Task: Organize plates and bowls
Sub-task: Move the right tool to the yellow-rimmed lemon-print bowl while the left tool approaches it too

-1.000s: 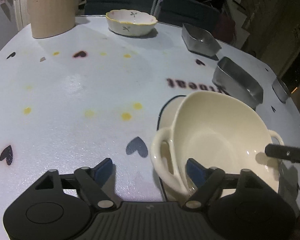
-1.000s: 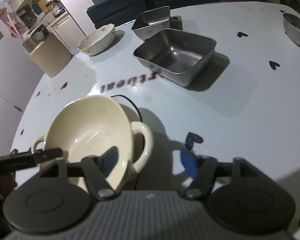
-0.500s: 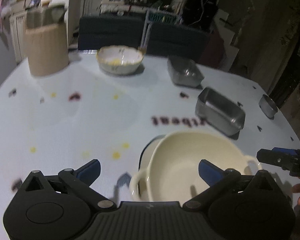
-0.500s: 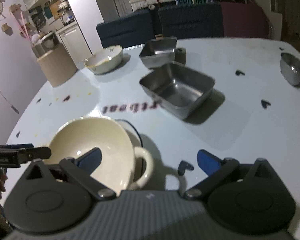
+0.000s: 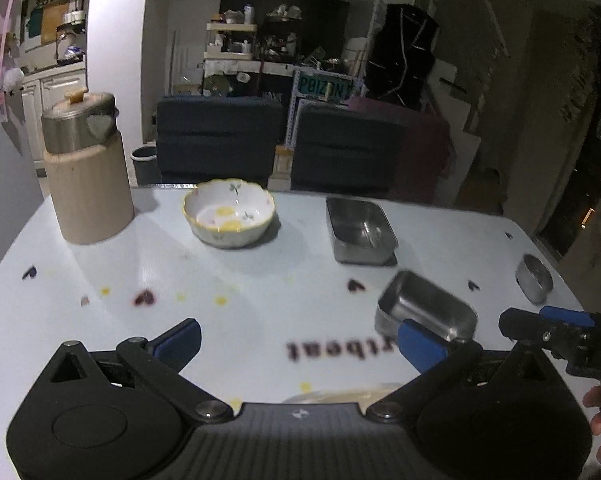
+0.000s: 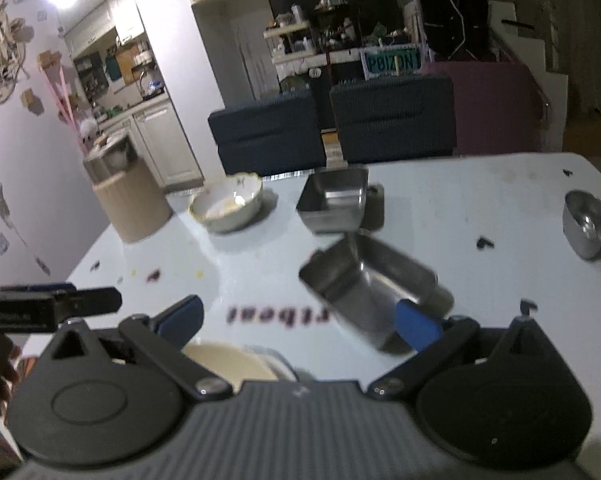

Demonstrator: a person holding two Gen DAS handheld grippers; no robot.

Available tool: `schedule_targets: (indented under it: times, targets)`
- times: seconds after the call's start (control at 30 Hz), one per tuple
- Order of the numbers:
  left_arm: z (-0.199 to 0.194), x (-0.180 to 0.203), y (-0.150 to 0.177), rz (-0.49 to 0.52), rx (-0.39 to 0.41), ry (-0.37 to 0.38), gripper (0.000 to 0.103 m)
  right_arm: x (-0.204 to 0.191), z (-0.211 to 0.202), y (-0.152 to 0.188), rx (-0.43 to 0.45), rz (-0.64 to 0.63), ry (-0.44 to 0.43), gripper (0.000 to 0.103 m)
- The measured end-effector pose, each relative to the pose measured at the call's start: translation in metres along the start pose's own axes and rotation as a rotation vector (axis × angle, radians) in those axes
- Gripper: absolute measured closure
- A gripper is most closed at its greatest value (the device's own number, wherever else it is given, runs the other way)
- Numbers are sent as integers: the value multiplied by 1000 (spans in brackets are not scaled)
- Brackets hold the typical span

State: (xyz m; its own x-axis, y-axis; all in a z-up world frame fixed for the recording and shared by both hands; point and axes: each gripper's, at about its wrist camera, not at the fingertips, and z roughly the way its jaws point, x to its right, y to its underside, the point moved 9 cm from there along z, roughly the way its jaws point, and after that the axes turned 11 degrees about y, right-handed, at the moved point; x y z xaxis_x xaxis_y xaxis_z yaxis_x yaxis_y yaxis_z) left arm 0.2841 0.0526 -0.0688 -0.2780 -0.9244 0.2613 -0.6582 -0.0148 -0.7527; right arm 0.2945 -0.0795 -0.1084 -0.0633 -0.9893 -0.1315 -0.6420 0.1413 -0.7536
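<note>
Both claws, the left gripper and the right gripper, are wide open and hold nothing above the cream bowl on the table.

Left claw: matte black housing, ribbed grey centre plate, round side discs, silver pivot screws, blue ribbed pads. Right claw: same build; white lettering on its black arm at 3 o'clock of the left view.

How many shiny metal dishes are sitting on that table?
3: a square metal tray at the far side beside the flowered bowl, a second metal tray nearer the middle, and a small round metal bowl at the right edge.
</note>
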Motion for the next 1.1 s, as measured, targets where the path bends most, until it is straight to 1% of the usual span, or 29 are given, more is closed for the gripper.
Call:
schedule_targets:
  times: [0.13,0.27,0.37,0.43,0.57,0.77,0.87,0.9,0.97,1.03,1.1]
  targets:
    - [11,-6,-16,-21,24,-41,0,-7,12,-24,31,-5,-2,0]
    - [25,-18,-25,-54,32,-71,0,-18,30,-40,49,-26,-12,0]
    - [33,-33,-29,-97,53,-97,0,-24,47,-50,56,-36,-17,0]
    - [41,-45,-32,-136,63,-105,0,-27,58,-55,61,-32,-20,0]
    - [54,-68,-40,-183,88,-126,0,-28,81,-65,65,-10,-25,0]
    - [86,-109,-63,-242,108,-163,0,-40,117,-82,57,-39,-40,0]
    - [102,-125,-75,-236,104,-173,0,-54,134,-95,51,-74,-51,0]
    - [108,-130,-79,-225,105,-182,0,-59,138,-99,52,-76,-70,1]
    - [120,-141,-84,-225,110,-191,1,-68,152,-104,32,-62,-113,4]
    - [135,-151,-86,-256,118,-185,3,-74,167,-105,-13,-37,-145,13]
    - [151,-161,-87,-279,125,-179,7,-78,184,-104,-60,-14,-161,25]
